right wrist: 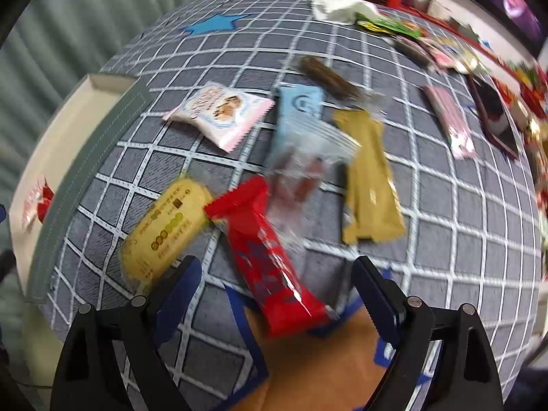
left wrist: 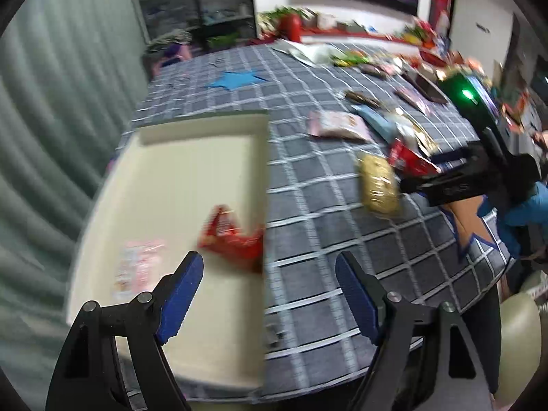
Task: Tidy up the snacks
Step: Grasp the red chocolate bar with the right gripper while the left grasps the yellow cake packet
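A cream tray (left wrist: 164,185) sits at the table's left edge with a red snack pack (left wrist: 229,236) and a pink-white pack (left wrist: 137,270) inside; it also shows in the right wrist view (right wrist: 68,137). My left gripper (left wrist: 269,294) is open and empty over the tray's right rim. My right gripper (right wrist: 277,294) is open, just above a red wrapper (right wrist: 267,257). Beside the wrapper lie a yellow pack (right wrist: 164,229), a pink-white pack (right wrist: 222,109), a light blue pack (right wrist: 301,120), a clear pack (right wrist: 301,178) and a gold bar (right wrist: 370,178). The right gripper body (left wrist: 472,178) shows in the left wrist view.
The table has a grey checked cloth (left wrist: 308,226) with a blue star (left wrist: 236,78). More snacks and a dark phone (right wrist: 493,113) lie toward the far right. A white cloth (right wrist: 335,3) lies at the back. An orange patch (right wrist: 325,359) marks the near edge.
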`<state>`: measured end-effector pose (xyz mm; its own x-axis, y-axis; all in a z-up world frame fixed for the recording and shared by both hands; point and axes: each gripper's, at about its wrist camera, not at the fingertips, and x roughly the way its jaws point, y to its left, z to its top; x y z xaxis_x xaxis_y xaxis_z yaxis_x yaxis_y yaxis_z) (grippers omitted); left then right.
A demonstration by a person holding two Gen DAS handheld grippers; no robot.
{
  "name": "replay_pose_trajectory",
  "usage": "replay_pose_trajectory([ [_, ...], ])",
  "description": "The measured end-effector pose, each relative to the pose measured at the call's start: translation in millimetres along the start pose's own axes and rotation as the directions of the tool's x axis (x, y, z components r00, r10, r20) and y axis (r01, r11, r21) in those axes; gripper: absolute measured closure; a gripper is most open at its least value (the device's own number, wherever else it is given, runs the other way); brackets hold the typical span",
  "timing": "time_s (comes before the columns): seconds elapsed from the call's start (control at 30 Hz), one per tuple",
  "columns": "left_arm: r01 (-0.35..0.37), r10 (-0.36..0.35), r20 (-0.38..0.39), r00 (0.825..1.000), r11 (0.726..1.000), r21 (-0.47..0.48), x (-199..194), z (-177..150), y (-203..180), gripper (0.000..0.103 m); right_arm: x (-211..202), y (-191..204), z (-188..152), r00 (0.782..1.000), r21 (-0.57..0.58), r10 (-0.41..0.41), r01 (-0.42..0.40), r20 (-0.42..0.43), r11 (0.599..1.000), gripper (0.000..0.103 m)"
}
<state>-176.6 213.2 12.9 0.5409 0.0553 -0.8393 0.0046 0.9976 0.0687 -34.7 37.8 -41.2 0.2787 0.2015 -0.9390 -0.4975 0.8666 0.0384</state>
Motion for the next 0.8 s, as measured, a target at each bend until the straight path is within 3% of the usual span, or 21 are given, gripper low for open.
replay_pose_trajectory([
  [0.1,0.016,-0.016,-0.003,1.0,0.999,0.033,7,12,-22,0.02,1,5,2,0.999,-0.032,-0.025,0.026,0.023,0.999,0.026],
  [0.17,0.038,-0.037,-0.005,0.999,0.998,0.044,15,24,-35,0.02,-6,-2,1,0.999,-0.016,-0.027,0.027,0.037,1.0,0.061],
  [0.23,0.056,-0.055,-0.01,0.998,0.997,0.057,24,36,-49,0.02,-11,-15,-5,0.999,0.013,-0.031,0.03,0.035,0.999,0.075],
  [0.53,0.081,-0.072,-0.096,0.993,0.992,0.092,87,62,-98,0.02,-39,-80,-63,0.997,0.13,-0.075,0.073,0.011,0.989,0.075],
  [0.6,0.096,-0.089,-0.094,0.992,0.993,0.075,95,62,-101,0.019,-39,-85,-62,0.997,0.147,-0.075,0.071,0.017,0.987,0.072],
  [0.63,0.099,-0.092,-0.09,0.992,0.992,0.072,97,62,-102,0.017,-38,-86,-63,0.996,0.152,-0.084,0.08,0.019,0.985,0.047],
  [0.67,0.097,-0.092,-0.079,0.993,0.993,0.067,98,63,-103,0.016,-34,-87,-63,0.995,0.155,-0.096,0.093,0.009,0.983,0.009],
  [0.77,0.07,-0.068,-0.042,0.997,0.996,0.057,104,62,-102,0.0,-27,-88,-70,0.994,0.16,-0.104,0.096,0.04,0.982,0.001],
  [0.8,0.085,-0.084,-0.03,0.996,0.996,0.032,106,61,-99,0.0,-27,-87,-71,0.993,0.16,-0.105,0.095,0.054,0.983,0.001],
])
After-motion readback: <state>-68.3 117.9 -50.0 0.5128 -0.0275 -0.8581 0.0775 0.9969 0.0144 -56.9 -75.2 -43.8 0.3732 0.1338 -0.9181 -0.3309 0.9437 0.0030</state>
